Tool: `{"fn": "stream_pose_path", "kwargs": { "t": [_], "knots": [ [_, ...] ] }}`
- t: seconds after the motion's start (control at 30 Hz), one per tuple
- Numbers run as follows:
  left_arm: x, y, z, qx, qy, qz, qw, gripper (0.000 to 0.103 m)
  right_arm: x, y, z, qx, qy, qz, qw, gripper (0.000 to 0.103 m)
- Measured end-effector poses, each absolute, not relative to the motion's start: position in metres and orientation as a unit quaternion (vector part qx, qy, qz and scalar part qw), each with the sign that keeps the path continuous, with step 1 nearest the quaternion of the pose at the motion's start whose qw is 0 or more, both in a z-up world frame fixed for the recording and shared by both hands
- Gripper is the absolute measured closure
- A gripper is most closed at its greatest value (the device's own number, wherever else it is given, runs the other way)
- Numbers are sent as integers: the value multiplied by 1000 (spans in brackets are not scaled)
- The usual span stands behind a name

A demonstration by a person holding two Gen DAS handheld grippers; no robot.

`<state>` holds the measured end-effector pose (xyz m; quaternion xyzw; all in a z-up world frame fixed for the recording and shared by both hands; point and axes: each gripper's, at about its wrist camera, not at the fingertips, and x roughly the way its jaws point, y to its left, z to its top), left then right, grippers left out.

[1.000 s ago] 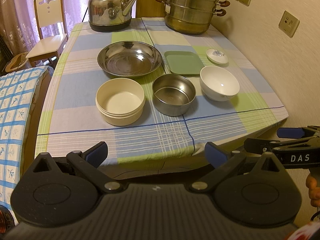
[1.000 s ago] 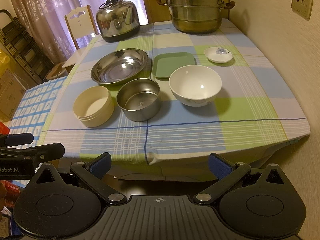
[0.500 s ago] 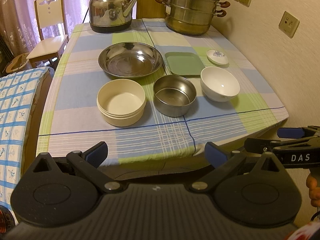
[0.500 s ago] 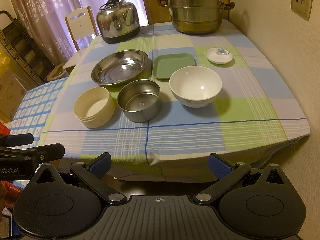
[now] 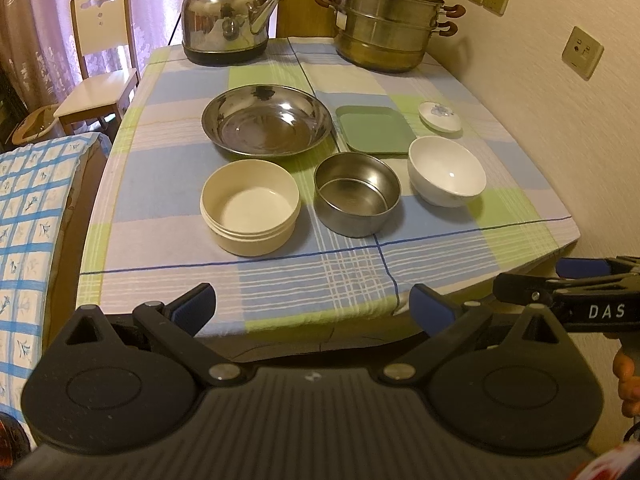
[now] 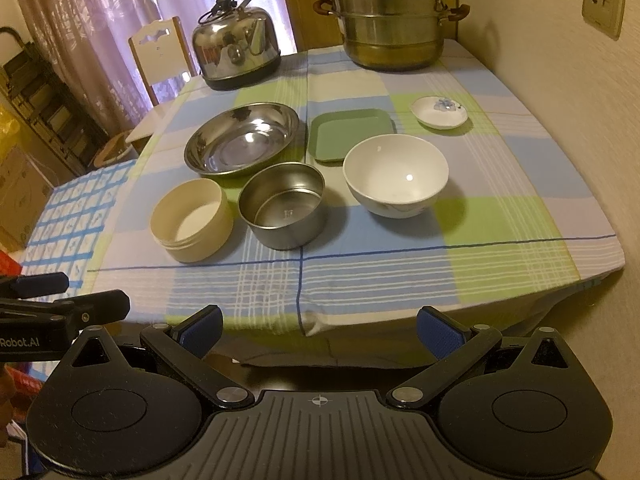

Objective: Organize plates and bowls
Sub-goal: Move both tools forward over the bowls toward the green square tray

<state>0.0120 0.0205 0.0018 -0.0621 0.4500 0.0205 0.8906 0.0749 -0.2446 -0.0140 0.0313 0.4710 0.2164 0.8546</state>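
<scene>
On the checked tablecloth stand a wide steel plate [image 5: 267,125] [image 6: 242,139], a green square plate [image 5: 375,129] [image 6: 349,133], a small white saucer [image 5: 439,116] [image 6: 439,112], a cream bowl [image 5: 250,205] [image 6: 191,218], a steel bowl [image 5: 357,198] [image 6: 285,204] and a white bowl [image 5: 446,169] [image 6: 395,174]. My left gripper [image 5: 312,306] is open and empty, short of the table's front edge. My right gripper [image 6: 319,329] is open and empty, also short of that edge.
A steel kettle [image 5: 228,20] [image 6: 237,50] and a stacked steamer pot [image 5: 386,24] [image 6: 390,20] stand at the table's back. A wall runs along the right [image 5: 560,92]. A white chair [image 5: 100,80] and a blue checked cloth [image 5: 28,216] are on the left.
Both grippers have edged slightly toward the table. Nothing on the table has moved.
</scene>
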Motion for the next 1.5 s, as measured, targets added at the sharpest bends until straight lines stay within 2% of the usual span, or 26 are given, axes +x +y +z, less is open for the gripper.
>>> {"fn": "stream_pose_path", "kwargs": {
  "t": [0.53, 0.93, 1.07, 1.33, 1.4, 1.47, 1.5],
  "knots": [
    [67, 8, -9, -75, 453, 7, 889, 0, 113, -261, -26, 38, 485, 234, 841, 0],
    [178, -7, -20, -121, 449, 44, 884, 5, 232, -279, -33, 0, 474, 261, 841, 0],
    [217, -18, -29, -118, 446, 52, 886, 9, 278, -295, -39, 38, 468, 273, 840, 0],
    [288, -27, -57, -103, 465, 58, 878, 14, 356, -300, -62, 44, 476, 264, 837, 1],
    [299, -25, -65, -106, 472, 59, 873, 16, 371, -297, -69, 42, 482, 271, 832, 5],
    [312, -24, -72, -110, 483, 57, 867, 22, 384, -294, -77, 42, 494, 273, 824, 16],
    [318, -23, -76, -113, 487, 56, 864, 23, 390, -292, -81, 45, 499, 278, 819, 17]
  ]
}}
